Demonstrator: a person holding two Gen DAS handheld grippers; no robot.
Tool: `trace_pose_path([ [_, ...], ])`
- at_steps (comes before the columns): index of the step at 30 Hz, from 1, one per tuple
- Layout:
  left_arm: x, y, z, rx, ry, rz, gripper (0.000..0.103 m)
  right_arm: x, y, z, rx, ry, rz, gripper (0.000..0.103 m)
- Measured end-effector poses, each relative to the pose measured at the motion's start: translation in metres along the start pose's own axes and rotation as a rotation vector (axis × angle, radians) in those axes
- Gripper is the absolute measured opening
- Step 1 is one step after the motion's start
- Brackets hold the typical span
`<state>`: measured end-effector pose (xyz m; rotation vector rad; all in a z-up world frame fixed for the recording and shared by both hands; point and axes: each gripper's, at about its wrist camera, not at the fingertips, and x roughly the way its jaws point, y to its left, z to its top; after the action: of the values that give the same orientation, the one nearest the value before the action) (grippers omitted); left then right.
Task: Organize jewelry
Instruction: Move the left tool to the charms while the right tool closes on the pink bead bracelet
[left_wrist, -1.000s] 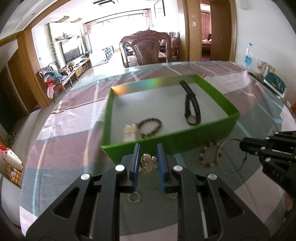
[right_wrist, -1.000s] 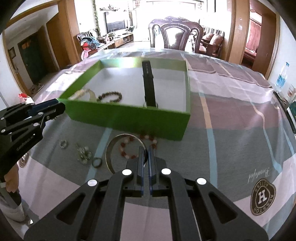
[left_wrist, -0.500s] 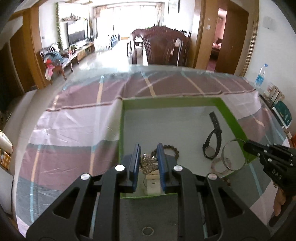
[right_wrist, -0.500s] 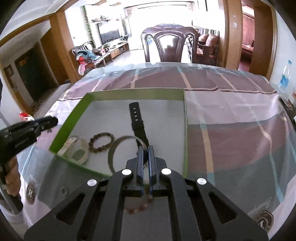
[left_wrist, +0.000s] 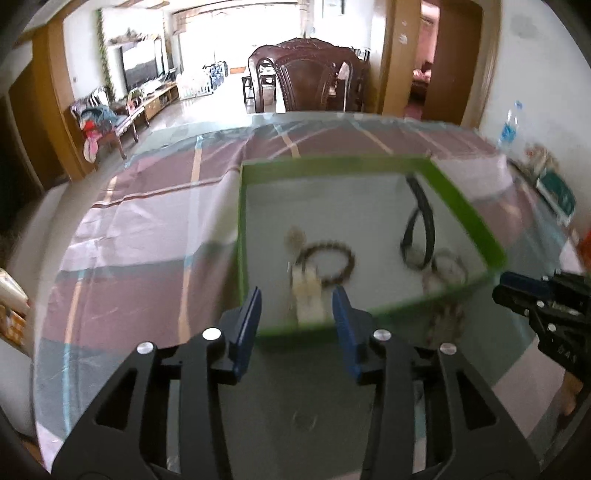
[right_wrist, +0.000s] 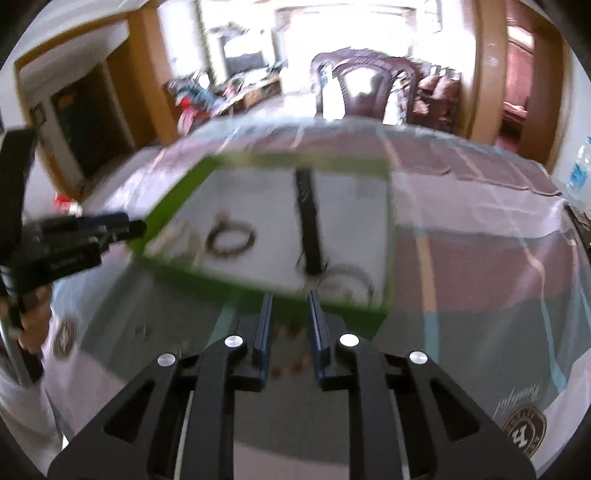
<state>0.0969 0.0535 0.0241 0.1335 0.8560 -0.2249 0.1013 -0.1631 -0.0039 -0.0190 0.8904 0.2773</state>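
A green box (left_wrist: 461, 206) with a white floor holds a brown bead bracelet (left_wrist: 328, 258), a black watch (left_wrist: 417, 229), a blurred brooch (left_wrist: 295, 236) and a silver bangle (left_wrist: 448, 266). My left gripper (left_wrist: 297, 317) hovers over the box's near wall. Its jaws are opening and nothing is between them. In the right wrist view the same box (right_wrist: 177, 188) shows the watch (right_wrist: 308, 221), the bracelet (right_wrist: 231, 240) and the bangle (right_wrist: 347, 280) in its near corner. My right gripper (right_wrist: 290, 314) hangs just before that wall, its jaws opening and empty.
A pink bead bracelet (left_wrist: 443, 321) lies on the striped tablecloth (left_wrist: 147, 236) outside the box's near wall. At the table's right edge stand a water bottle (left_wrist: 511, 125) and a teal packet (left_wrist: 557, 192). A dark wooden chair (left_wrist: 306, 81) stands beyond the far edge.
Both grippers carried their pieces from the cloth to over the box. The left one has let go of the brooch, the right one of the bangle; both pieces now lie inside.
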Motion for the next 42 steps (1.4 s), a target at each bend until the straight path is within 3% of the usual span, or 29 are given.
trace_pose_path([
  [6,0.016,-0.011,-0.039,0.049,0.081,0.015,0.045,0.035,-0.006,-0.017,0.035,0.086,-0.051,0.018],
  [9,0.028,-0.006,-0.047,0.018,0.105,0.018,0.048,0.05,-0.008,-0.021,0.047,0.104,-0.071,0.019],
  [11,0.033,-0.001,-0.05,-0.007,0.107,0.022,0.05,0.057,-0.008,-0.025,0.05,0.124,-0.071,0.024],
  [14,0.04,-0.002,-0.056,-0.015,0.107,0.019,0.052,0.055,-0.001,-0.03,0.021,0.109,-0.089,0.036],
  [17,0.038,-0.011,-0.062,0.005,0.116,-0.001,0.052,0.054,0.003,-0.036,-0.014,0.095,-0.105,0.041],
  [21,0.024,-0.037,-0.071,0.039,0.104,-0.082,0.058,0.055,0.002,-0.041,-0.011,0.082,-0.097,0.041],
  [23,0.025,-0.051,-0.075,0.07,0.102,-0.068,0.057,0.054,0.0,-0.041,-0.011,0.08,-0.097,0.041],
  [26,0.032,-0.058,-0.076,0.077,0.092,-0.055,0.038,0.054,-0.001,-0.042,-0.012,0.082,-0.099,0.041],
  [30,0.034,-0.053,-0.073,0.046,0.093,-0.055,0.027,0.051,0.001,-0.043,-0.026,0.084,-0.091,0.036],
  [32,0.036,-0.048,-0.072,0.031,0.089,-0.064,0.018,0.05,0.005,-0.043,-0.046,0.087,-0.082,0.021],
  [35,0.037,-0.046,-0.072,0.022,0.077,-0.054,0.013,0.048,0.014,-0.045,-0.085,0.081,-0.089,0.011],
  [42,0.044,-0.041,-0.073,0.001,0.067,0.029,0.01,0.046,0.014,-0.048,-0.082,0.072,-0.094,0.009],
])
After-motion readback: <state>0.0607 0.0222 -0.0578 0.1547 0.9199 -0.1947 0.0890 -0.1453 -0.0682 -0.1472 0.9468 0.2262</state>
